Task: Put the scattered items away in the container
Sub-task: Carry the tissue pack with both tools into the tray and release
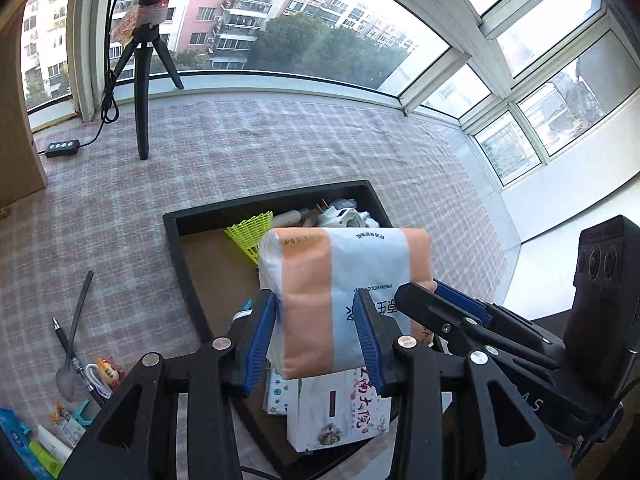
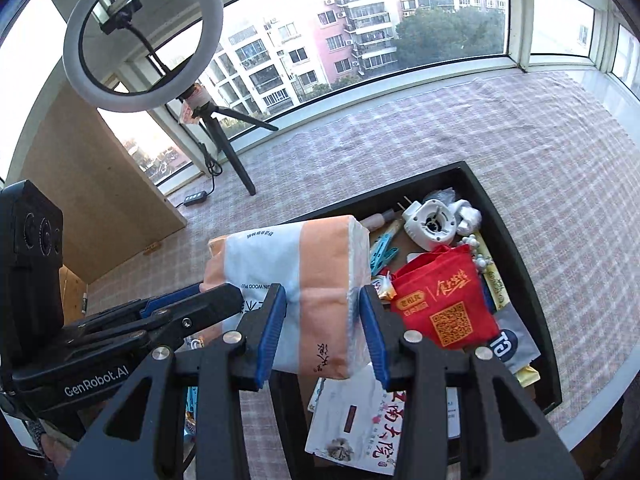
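An orange, pale-blue and white tissue pack [image 1: 312, 304] [image 2: 316, 280] hangs in the air over the black tray [image 1: 176, 248] [image 2: 516, 248]. My left gripper [image 1: 316, 336] is shut on one end of the pack, its blue pads pressing both sides. My right gripper [image 2: 322, 332] is shut on the other end. Each gripper shows in the other's view, the right gripper [image 1: 420, 290] and the left gripper [image 2: 216, 292]. Inside the tray lie a yellow-green shuttlecock [image 1: 250, 236], a white round device [image 2: 430, 220], a red bag [image 2: 444, 296] and a white printed packet [image 2: 356, 420].
On the checked cloth left of the tray lie a spoon [image 1: 76, 332], a pen [image 1: 64, 340] and several small packets [image 1: 44, 436]. A ring light on a tripod [image 2: 142, 36] stands at the back left by the window, with a wooden board [image 2: 92, 184] beside it.
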{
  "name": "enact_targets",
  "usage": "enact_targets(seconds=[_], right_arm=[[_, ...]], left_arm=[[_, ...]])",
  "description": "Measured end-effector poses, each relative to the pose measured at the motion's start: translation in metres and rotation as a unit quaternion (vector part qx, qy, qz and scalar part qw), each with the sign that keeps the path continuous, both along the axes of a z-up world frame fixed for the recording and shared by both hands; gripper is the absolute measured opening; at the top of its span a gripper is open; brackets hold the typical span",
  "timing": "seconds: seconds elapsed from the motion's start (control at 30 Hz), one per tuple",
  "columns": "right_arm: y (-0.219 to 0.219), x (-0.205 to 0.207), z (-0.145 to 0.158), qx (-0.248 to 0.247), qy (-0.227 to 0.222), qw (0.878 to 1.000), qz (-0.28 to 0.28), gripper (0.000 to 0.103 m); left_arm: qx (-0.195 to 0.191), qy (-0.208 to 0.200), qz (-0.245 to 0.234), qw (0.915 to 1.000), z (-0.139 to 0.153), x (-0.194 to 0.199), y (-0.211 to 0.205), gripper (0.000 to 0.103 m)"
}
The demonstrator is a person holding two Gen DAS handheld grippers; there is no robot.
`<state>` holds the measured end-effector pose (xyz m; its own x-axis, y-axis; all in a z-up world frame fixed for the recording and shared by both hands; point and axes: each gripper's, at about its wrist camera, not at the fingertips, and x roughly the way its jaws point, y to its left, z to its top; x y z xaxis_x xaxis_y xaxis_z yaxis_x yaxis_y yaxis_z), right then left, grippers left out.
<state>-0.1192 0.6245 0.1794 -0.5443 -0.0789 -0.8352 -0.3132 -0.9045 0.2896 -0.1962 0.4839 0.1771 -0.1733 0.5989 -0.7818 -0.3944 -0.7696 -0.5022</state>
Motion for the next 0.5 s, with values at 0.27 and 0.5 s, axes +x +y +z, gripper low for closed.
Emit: enact_targets(seconds=[0.27,0.5], right_arm=[[0.041,0.027,0.018,0.018,0.010,0.999,-0.035,0.045],[0.029,0.031,0.016,0.019,0.011,1.000,-0.002,0.045]], left_arm=[[-0.003,0.062,0.004,0.9981,0.042,0.002,-0.011,0.037],[-0.044,0.109,0.041,0.9923,0.061,0.011,-0.085,0.041]])
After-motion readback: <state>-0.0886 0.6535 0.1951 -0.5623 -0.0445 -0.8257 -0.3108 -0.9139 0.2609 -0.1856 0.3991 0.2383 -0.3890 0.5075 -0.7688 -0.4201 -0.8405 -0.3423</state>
